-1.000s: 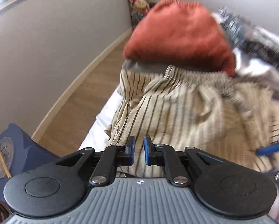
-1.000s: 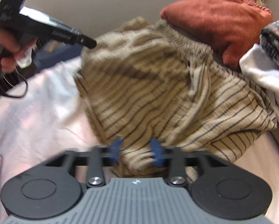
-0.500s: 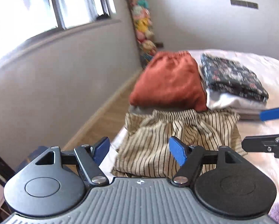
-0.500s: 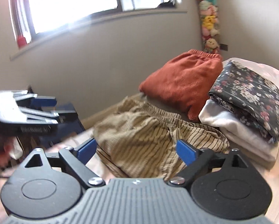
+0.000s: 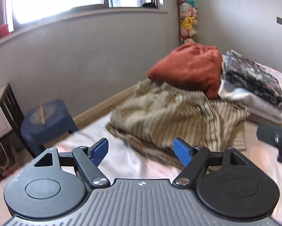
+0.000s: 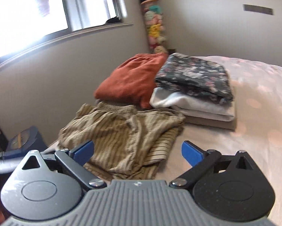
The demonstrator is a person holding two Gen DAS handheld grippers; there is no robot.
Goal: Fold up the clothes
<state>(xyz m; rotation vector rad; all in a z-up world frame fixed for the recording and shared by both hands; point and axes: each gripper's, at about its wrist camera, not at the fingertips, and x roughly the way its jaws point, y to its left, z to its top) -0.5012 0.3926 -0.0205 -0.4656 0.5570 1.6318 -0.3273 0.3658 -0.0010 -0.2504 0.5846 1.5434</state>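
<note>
Both tongs [image 5: 141, 151] [image 6: 138, 153] spread wide, empty, striped garment [image 6: 122, 131] lying just ahead

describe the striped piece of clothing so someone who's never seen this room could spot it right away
On the pink bed below the window wall, clothes sit near the edge. The striped garment lies loosely folded in front of the rust-red folded piece and left of the floral-topped stack. It alone is beige with thin dark stripes and a gathered waistband.
</note>
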